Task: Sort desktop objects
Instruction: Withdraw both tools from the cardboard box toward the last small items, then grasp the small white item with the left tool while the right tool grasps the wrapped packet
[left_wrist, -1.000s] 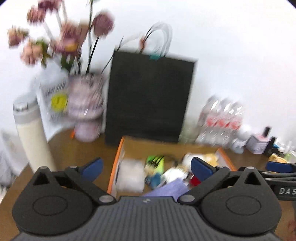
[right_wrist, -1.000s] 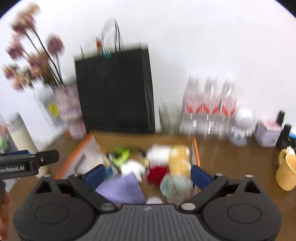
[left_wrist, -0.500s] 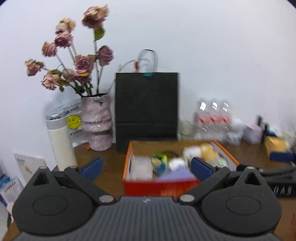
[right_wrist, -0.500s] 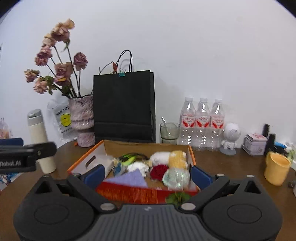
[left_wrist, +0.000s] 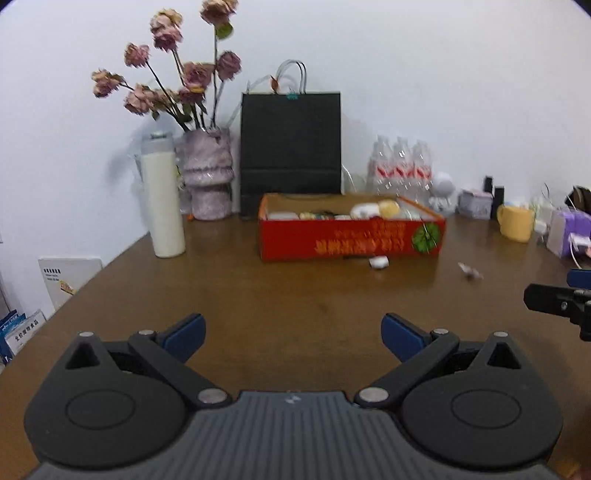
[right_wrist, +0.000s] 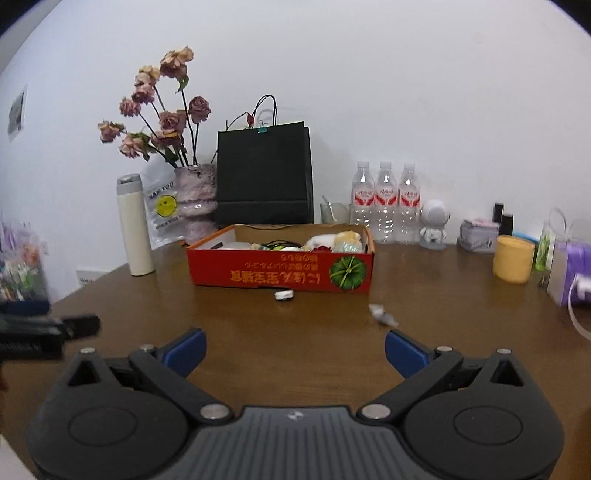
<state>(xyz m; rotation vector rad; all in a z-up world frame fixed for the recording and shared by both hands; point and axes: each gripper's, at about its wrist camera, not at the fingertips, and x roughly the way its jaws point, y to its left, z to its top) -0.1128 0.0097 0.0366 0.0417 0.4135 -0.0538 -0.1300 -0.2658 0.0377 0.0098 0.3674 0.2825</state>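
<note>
Desk clutter is mostly packed into a red cardboard box (right_wrist: 280, 271) sitting toward the back edge of the brown tabletop (left_wrist: 295, 295), right in front of a black paper bag (right_wrist: 264, 173). Two bits are loose on the wood: a small white thing (right_wrist: 283, 295) just in front of the box, and a crumpled grey scrap (right_wrist: 382, 315) further right, near the right gripper (right_wrist: 294, 349). Both tongs are spread wide and holding nothing; the left gripper (left_wrist: 291, 334) hangs over bare wood near the front edge.

Along the back edge there's a white flask (left_wrist: 162, 199), a vase of dried roses (left_wrist: 207, 173), three water bottles (right_wrist: 384, 203) and a little white figurine (right_wrist: 434, 225). A yellow mug (right_wrist: 513, 258) stands toward the right edge, with a purple box (right_wrist: 569, 273) next to it.
</note>
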